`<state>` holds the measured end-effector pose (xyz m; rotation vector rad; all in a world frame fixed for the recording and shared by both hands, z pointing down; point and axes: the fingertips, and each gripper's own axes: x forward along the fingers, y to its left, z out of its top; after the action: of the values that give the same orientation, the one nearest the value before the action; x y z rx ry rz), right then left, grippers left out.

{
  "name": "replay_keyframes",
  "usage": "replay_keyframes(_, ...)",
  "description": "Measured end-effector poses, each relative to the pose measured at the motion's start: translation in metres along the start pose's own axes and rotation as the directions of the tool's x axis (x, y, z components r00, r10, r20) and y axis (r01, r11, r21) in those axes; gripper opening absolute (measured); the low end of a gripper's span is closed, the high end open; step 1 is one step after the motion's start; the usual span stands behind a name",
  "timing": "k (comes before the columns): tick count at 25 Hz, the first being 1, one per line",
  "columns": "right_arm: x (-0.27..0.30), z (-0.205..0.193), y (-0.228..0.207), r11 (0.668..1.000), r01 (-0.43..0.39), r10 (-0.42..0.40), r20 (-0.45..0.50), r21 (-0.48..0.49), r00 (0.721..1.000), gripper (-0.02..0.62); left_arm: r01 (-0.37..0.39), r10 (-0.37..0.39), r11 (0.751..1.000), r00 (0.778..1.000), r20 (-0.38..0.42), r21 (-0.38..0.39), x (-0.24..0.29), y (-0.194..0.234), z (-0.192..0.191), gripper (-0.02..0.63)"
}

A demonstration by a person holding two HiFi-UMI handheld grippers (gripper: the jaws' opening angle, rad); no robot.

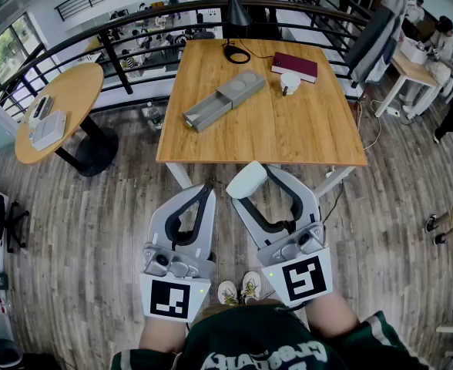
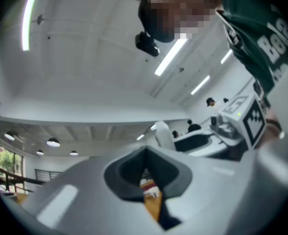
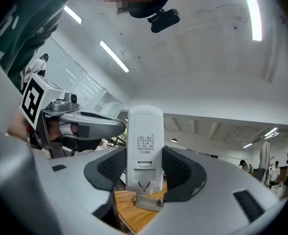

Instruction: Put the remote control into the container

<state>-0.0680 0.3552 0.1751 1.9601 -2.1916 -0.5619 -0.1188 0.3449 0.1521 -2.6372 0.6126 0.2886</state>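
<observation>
My right gripper (image 1: pixel 261 179) is shut on a white remote control (image 1: pixel 246 179), held low in front of the near edge of the square wooden table (image 1: pixel 303 129). In the right gripper view the remote (image 3: pixel 144 146) stands upright between the black pads, label side facing the camera. A grey container (image 1: pixel 223 99) with its drawer pulled out lies on the table's far left part. It shows small under the remote (image 3: pixel 148 202) in the right gripper view. My left gripper (image 1: pixel 203 190) is beside the right one, its jaws together with nothing held (image 2: pixel 145 180).
A dark red book (image 1: pixel 294 65), a white cup (image 1: pixel 290 82) and a black lamp (image 1: pixel 236 14) with its cable sit at the table's far side. A round table (image 1: pixel 57 106) stands to the left, a black railing (image 1: pixel 134 29) behind. Wood floor lies between me and the table.
</observation>
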Motion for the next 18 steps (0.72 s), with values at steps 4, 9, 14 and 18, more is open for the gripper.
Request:
replay_keyframes(4,-0.001,-0.001,0.001,1.0,0.009,-0.009,0.005,-0.003,1.0,0.24,0.001,-0.001,1.0,1.0,0.0,0.004,-0.002,-0.002,-0.001,-0.003)
replay_keyframes(9,0.0,-0.007,-0.005,1.0,0.026,-0.026,-0.004,-0.002,1.0,0.24,0.004,-0.004,1.0,1.0,0.001,0.003,0.002,-0.004,-0.004,-0.003)
replay_keyframes(14,0.002,-0.01,-0.012,1.0,0.02,-0.02,0.0,0.012,1.0,0.24,0.009,-0.009,1.0,1.0,-0.006,0.004,0.01,-0.004,-0.008,-0.002)
replay_keyframes(18,0.004,-0.015,-0.015,1.0,0.012,-0.012,-0.003,0.006,1.0,0.239,0.021,-0.021,1.0,1.0,0.004,0.003,0.016,-0.009,-0.01,-0.002)
